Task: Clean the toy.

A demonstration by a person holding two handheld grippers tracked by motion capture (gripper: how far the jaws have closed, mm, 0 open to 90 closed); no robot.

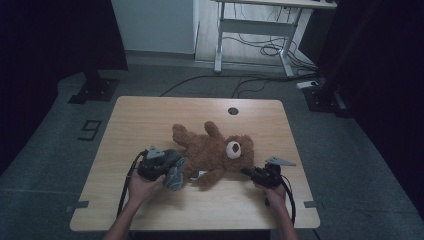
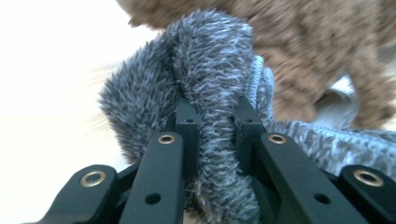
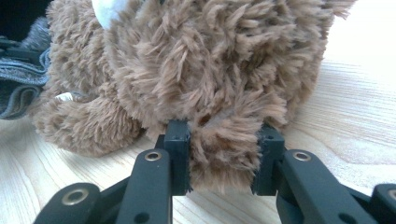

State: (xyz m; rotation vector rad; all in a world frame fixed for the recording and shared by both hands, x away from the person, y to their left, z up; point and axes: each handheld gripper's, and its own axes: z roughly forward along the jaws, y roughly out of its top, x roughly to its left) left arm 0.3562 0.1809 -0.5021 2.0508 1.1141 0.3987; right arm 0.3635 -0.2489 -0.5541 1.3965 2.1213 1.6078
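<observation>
Grip check first: my left gripper (image 2: 212, 119) is clenched on a fold of the grey fuzzy garment (image 2: 187, 74), my right gripper (image 3: 224, 158) pinches the teddy bear (image 1: 215, 152) by its ear. Bear lies mid-table (image 1: 150, 115). Best to hold the bear steady and draw the garment over its legs slowly.

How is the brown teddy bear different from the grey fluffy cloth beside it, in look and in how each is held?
The teddy bear is brown and a full figure with a white muzzle; the grey cloth is grey, smaller and bunched, without a clear shape. The bear lies stretched across the table; the cloth is crumpled at its lower end. The right gripper pinches the bear's fur by its head; the left gripper pinches a fold of the cloth. Both are soft and furry.
</observation>
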